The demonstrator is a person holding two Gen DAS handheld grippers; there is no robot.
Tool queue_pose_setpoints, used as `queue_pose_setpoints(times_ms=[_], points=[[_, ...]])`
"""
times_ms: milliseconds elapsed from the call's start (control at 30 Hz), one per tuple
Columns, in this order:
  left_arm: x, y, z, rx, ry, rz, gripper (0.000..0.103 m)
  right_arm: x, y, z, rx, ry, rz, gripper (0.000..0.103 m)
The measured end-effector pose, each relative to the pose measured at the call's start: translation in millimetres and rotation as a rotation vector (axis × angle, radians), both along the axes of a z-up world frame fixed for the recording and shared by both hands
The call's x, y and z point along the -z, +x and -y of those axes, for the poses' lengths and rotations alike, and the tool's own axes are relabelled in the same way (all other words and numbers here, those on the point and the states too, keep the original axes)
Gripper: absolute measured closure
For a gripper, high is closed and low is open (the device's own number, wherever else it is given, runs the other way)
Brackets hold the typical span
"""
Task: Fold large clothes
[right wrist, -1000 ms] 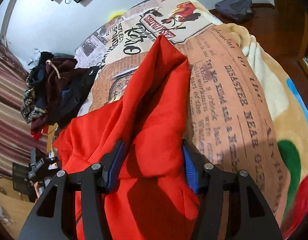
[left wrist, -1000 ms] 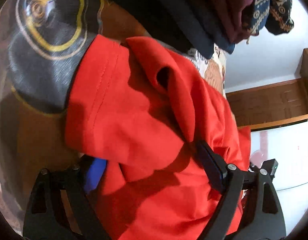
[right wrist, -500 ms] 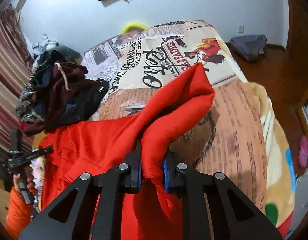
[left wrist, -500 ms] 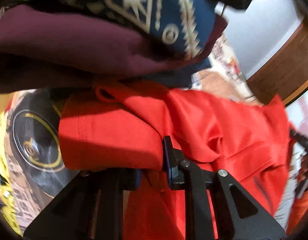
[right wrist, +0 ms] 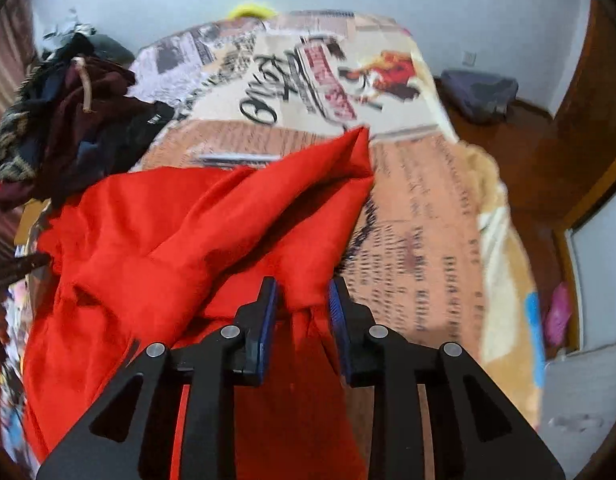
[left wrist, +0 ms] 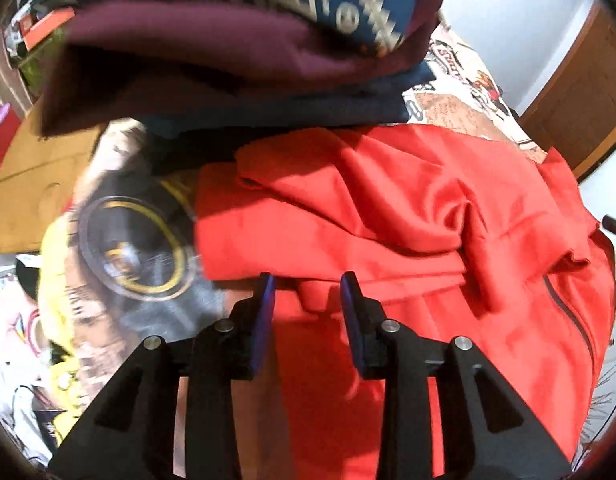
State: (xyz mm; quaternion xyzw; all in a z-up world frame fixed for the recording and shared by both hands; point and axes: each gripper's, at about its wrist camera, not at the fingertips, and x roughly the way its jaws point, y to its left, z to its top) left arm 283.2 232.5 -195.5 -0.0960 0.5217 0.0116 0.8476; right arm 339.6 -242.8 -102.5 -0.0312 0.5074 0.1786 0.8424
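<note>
A large red garment (left wrist: 407, 216) lies crumpled on a bed with a newspaper-print blanket (right wrist: 419, 208). My left gripper (left wrist: 308, 292) is open, its jaws parted around a small fold at the garment's near edge. The garment (right wrist: 212, 224) also fills the left half of the right wrist view, one pointed corner reaching toward the bed's middle. My right gripper (right wrist: 302, 296) is open, jaws a little apart with a fold of red cloth between them.
A pile of dark clothes (left wrist: 244, 40), maroon, navy and patterned, sits just behind the red garment; it shows at the left in the right wrist view (right wrist: 68, 120). A wooden floor (right wrist: 547, 168) with a grey bag (right wrist: 481, 94) lies right of the bed.
Both grippers were shut on folds of the red garment half a second ago and have opened. The garment has dropped and spread lower on the bed.
</note>
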Motion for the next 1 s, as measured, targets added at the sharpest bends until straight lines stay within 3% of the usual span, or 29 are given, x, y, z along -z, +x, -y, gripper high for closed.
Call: queue_pose_setpoints(times_ms=[100,167,200,333,533,733,867,933,1000], points=[[-17,-20,-8,0.000,0.009,0.019,0.051,-23,-16,9,-0.027,0.009,0.044,0.072],[-26,-34,-13,0.016,0.027,0.015,0.048,-38,-31,18,-0.039,0.014,0.071,0.054],[-28,-41,-15,0.024,0.031,0.006,0.047,-43,-39,22,-0.043,0.016,0.087,0.052],[-19,-59,-15,0.022,-0.024,-0.064,0.046,-48,-68,32,-0.076,-0.003,0.098,0.051],[19,-87,2,0.023,-0.137,-0.143,0.046,-15,-100,41,-0.071,-0.014,0.013,0.051],[59,-106,19,0.015,-0.276,-0.241,0.046,25,-112,48,0.003,0.042,-0.080,0.051],[66,-110,17,-0.047,-0.369,-0.231,0.045,35,-113,49,0.044,0.124,-0.129,0.046],[64,-111,21,-0.048,-0.422,-0.216,0.049,36,-113,47,0.049,0.131,-0.126,0.046],[58,-113,30,-0.021,-0.421,-0.198,0.066,37,-115,45,0.052,0.121,-0.121,0.053]])
